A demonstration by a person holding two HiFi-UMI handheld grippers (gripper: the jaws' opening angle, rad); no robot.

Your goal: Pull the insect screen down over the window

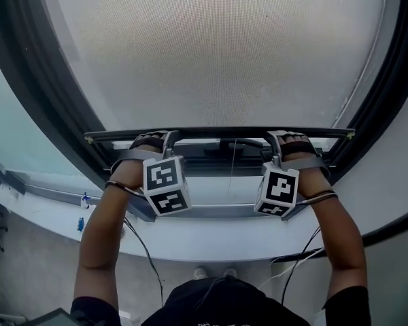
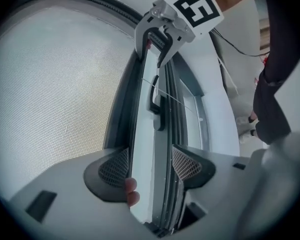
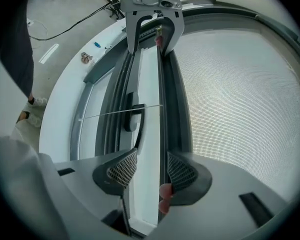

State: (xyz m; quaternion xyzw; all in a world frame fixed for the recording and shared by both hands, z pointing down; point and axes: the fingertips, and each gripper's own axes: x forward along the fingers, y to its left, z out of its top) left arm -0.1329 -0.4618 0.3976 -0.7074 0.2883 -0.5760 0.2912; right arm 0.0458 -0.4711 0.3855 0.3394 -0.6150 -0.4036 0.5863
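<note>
Insect screen (image 1: 217, 53): mesh spread over nearly the whole window, right down to its bottom bar (image 1: 221, 134), and that bar sits low, just above the white sill (image 1: 211, 240).
Left gripper (image 2: 150, 166): on the bar's left end, both netted pads pressed against the bar's sides, so it's clamped. A fingertip (image 2: 131, 190) peeks out beside one pad.
Right gripper (image 3: 145, 169): same story at the right end, with the jaws closed on the bar and a pad tight on either side.
Marker cubes: left cube (image 1: 166, 184) and right cube (image 1: 279, 190), about level with each other, faces up to the head camera.
Between the grippers: dark handle (image 2: 155, 106) alongside the bar, thin cord (image 1: 232, 168) hanging by it.
</note>
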